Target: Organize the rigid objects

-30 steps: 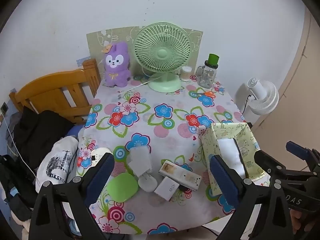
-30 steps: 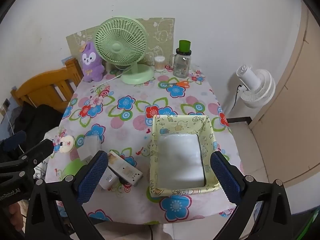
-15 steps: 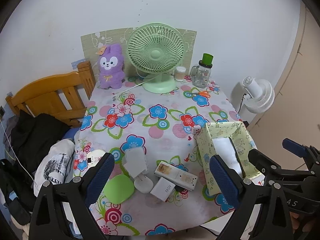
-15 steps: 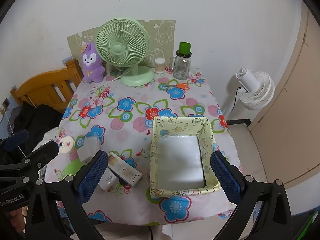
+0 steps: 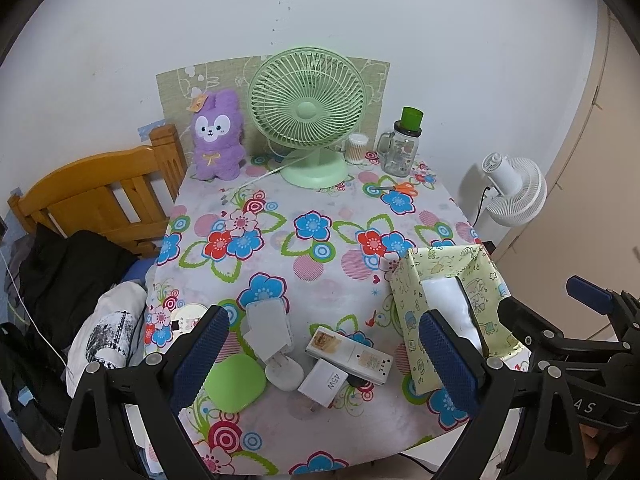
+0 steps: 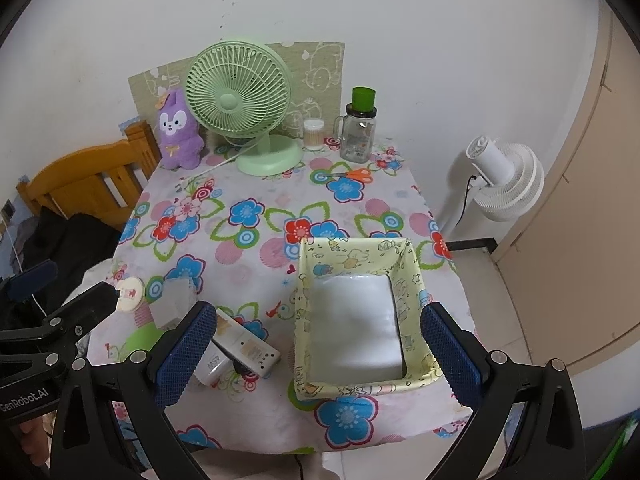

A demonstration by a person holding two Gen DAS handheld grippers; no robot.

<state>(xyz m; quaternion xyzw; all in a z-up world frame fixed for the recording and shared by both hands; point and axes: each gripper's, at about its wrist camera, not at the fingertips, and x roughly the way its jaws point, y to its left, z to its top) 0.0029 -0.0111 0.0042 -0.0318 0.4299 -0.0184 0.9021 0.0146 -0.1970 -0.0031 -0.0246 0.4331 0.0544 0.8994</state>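
**Two grippers wide open above the clutter, nothing picked up yet**

Nearest us, the left gripper point(image 5: 322, 356) hangs with its jaws spread and empty over the small items at the table's front edge. The right gripper point(image 6: 318, 354) is equally spread and empty above the yellow patterned fabric bin point(image 6: 412, 276), which sits at the front right with only a white liner inside.

We judge the step in hand to be a first pick from the cluster. To do it well, we would lower the left gripper onto one item alone, jaws across its short side, clear of its neighbours.

Between the left fingers lie a green oval case point(image 5: 236, 384), a white plug adapter point(image 5: 269, 326), a white 45W charger block point(image 5: 324, 382) and a white battery charger point(image 5: 350, 354), closely packed and partly touching. The battery charger's long axis runs from upper left to lower right in the left wrist view, towards the bin. A round disc point(image 5: 188, 316) at the left edge may be a small mirror; we cannot tell.

Further back, orange-handled scissors point(image 5: 400, 189) lie well apart from the cluster, blades pointing left.
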